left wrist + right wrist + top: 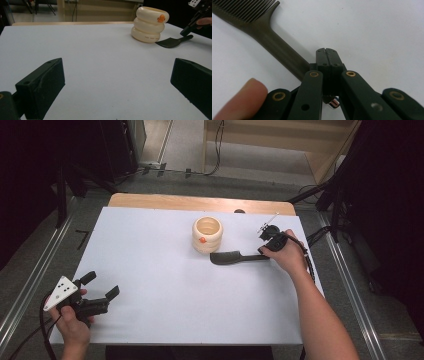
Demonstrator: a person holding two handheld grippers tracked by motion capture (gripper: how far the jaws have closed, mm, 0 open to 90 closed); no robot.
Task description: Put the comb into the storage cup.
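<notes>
A black slotted spatula (231, 257) lies flat on the white table (165, 285), just right of a cream ringed cup (207, 234) with a small orange mark. My right gripper (270, 239) is at the spatula's handle end. In the right gripper view its jaws (327, 51) are pressed together, and the handle (279, 47) runs in under them from the upper left. I cannot tell whether they pinch it. My left gripper (100, 285) is held at the table's front left with its jaws wide apart and nothing between them. In the left gripper view the cup (150, 23) and the spatula (172, 42) lie far ahead.
A wooden strip (200, 202) runs along the table's far edge. Metal rails and cables lie on the floor to both sides. A fingertip (239, 97) rests beside the right gripper's linkage.
</notes>
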